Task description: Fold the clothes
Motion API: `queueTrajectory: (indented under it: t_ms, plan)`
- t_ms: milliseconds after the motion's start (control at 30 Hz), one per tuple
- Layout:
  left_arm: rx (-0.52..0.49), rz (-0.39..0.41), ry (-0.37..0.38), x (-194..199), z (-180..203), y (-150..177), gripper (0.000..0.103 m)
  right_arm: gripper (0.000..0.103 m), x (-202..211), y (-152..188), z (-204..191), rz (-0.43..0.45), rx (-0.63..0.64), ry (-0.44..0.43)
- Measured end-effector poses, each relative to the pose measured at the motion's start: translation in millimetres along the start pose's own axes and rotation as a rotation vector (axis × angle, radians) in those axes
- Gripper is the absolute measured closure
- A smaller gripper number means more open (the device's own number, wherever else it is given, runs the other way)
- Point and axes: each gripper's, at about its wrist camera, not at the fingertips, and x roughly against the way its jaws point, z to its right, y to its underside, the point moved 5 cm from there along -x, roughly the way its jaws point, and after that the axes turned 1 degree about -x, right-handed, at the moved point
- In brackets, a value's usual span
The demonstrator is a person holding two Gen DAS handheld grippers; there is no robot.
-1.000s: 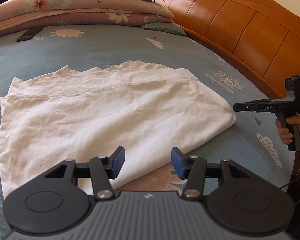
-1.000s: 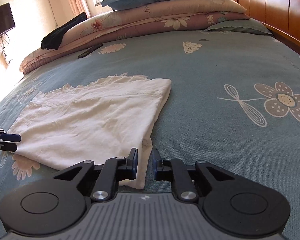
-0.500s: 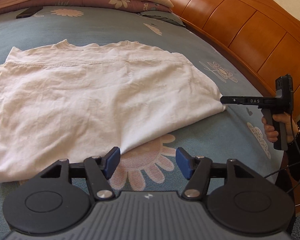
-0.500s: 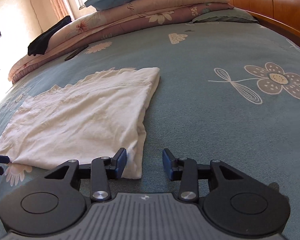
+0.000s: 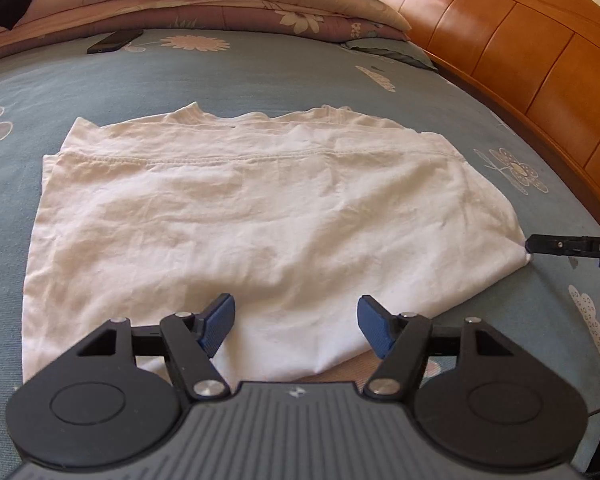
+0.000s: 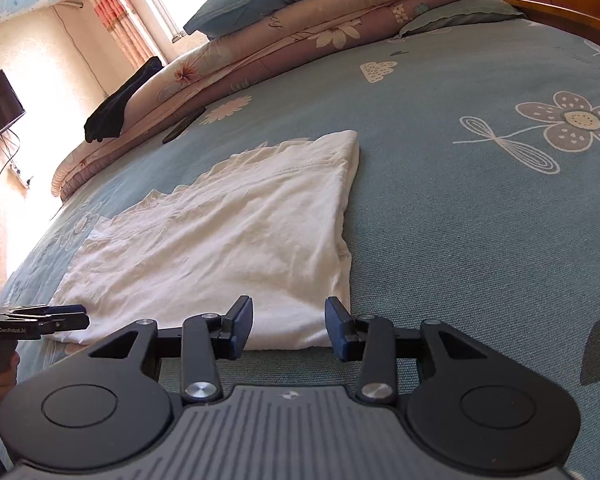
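Both tongs stand open over the near edge of the shirt (image 5: pixel 260 216), and both have just been opening. Left tongs (image 5: pixel 296 326) hang with their blue pads (image 5: pixel 216 328) well apart, the shirt's near hem showing between them but not pinched. Right tongs (image 6: pixel 288 326) are spread narrower, at the shirt's near right corner; the cloth lies between the pads (image 6: pixel 240 328) without being pressed. From the left wrist view the right tongs' tip sits just at that corner, whether touching I cannot tell. A hand (image 6: pixel 4 376) grips the left handle. White and folded, the shirt lies flat on the blue flowered bed (image 5: pixel 260 76), collar at the far side. Beyond it a phone (image 5: pixel 114 41) lies near stacked quilts (image 5: pixel 220 4), a dark cloth (image 6: pixel 120 104) draped over them, and the wooden headboard (image 5: pixel 520 48) runs along the right.
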Motion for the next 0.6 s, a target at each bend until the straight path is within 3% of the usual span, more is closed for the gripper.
queueTrajectory:
  t_ms: [67, 300, 500, 600]
  plan:
    - [0.059, 0.021, 0.007, 12, -11, 0, 0.035, 0.038, 14, 1, -7, 0.03, 0.018, 0.024]
    - [0.053, 0.088, 0.022, 36, 0, -14, 0.033, 0.034, 38, 21, -52, 0.076, 0.07, 0.025]
    - [0.042, 0.099, 0.032, 16, 13, -26, 0.033, 0.025, 27, 32, -80, 0.053, 0.086, -0.031]
    - [0.005, 0.095, -0.009, -7, 13, -33, 0.033, 0.022, 9, 23, -85, 0.055, 0.137, -0.055]
